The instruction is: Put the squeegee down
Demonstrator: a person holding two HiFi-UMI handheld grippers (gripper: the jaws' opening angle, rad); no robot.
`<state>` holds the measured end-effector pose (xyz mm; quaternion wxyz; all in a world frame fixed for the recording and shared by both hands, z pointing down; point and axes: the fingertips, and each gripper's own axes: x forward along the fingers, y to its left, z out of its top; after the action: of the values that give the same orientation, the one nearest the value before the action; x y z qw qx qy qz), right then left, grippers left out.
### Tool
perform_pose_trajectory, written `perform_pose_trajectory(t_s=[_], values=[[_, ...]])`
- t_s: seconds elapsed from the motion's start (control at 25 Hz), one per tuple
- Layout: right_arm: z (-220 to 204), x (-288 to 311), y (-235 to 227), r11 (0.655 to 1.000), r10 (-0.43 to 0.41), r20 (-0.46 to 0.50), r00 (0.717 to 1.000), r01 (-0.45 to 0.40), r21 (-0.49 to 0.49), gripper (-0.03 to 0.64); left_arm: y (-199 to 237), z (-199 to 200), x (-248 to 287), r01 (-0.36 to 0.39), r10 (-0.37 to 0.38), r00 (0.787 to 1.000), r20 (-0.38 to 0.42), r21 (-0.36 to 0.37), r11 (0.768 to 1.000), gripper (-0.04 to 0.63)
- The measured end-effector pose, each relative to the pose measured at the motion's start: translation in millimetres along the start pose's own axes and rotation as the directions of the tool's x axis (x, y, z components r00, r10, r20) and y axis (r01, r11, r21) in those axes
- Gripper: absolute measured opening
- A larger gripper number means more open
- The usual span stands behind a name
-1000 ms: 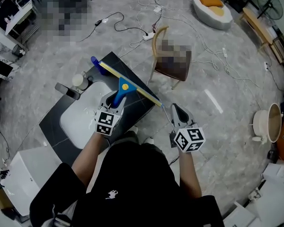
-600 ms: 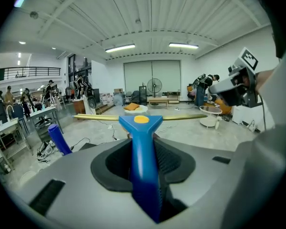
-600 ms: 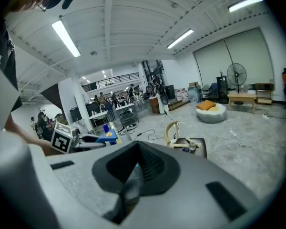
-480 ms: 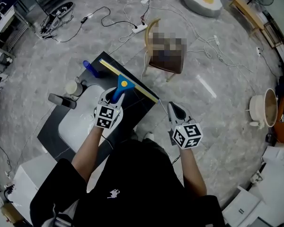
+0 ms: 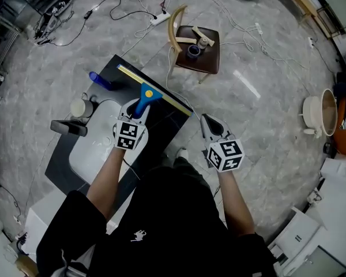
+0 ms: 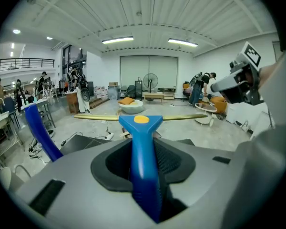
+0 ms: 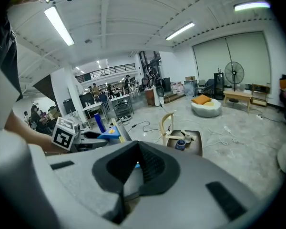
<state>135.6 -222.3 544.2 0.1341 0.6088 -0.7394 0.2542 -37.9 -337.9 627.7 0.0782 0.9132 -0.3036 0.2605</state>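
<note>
The left claw (image 6: pixel 144 168) is clamped on the blue handle of the squeegee (image 6: pixel 142 128). Its yellow blade is carried crosswise ahead of the jaws, above the black tabletop (image 5: pixel 168 128) beyond the sink (image 5: pixel 95 149). The right claw (image 5: pixel 210 127), jaws together on nothing, is held beside the tabletop, so the set-down is judged the left's.

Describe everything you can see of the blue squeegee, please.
The squeegee has a blue, plastic-looking handle that widens into a triangular head with a round yellow spot. A long, thin, yellowish blade runs across the head. The left tool is shut on the handle, and the blade end points away from the person. It is over the black counter, beside the white sink. Whether the blade touches the counter cannot be seen.
</note>
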Motion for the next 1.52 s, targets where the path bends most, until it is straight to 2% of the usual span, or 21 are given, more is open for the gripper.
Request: perform_pose_trajectory(t_s=[0.64, 0.88, 1.2, 1.52], values=[[-28.7, 31.9, -20.0, 0.994, -0.058, -0.08, 0.995, 0.065, 0.084, 0.002, 10.0, -33.4, 45.3, 0.017, -0.016, 0.996, -0.084, 0.012, 1.0, 0.13], [-39.1, 41.3, -19.1, 0.994, -0.048, -0.111, 0.993, 0.059, 0.098, 0.002, 12.7, -47.2, 55.8, 0.015, -0.014, 0.994, -0.106, 0.006, 1.0, 0.13], [-46.2, 49.8, -23.2, 0.992, -0.032, -0.136, 0.99, 0.047, 0.113, 0.002, 17.9, -49.6, 67.6, 0.027, -0.021, 0.991, -0.133, 0.046, 0.999, 0.13], [-49.0, 56.6, -25.0, 0.991, -0.026, -0.145, 0.989, 0.044, 0.123, 0.002, 21.7, -56.6, 75.2, 0.016, -0.009, 0.987, -0.162, 0.04, 0.999, 0.13]])
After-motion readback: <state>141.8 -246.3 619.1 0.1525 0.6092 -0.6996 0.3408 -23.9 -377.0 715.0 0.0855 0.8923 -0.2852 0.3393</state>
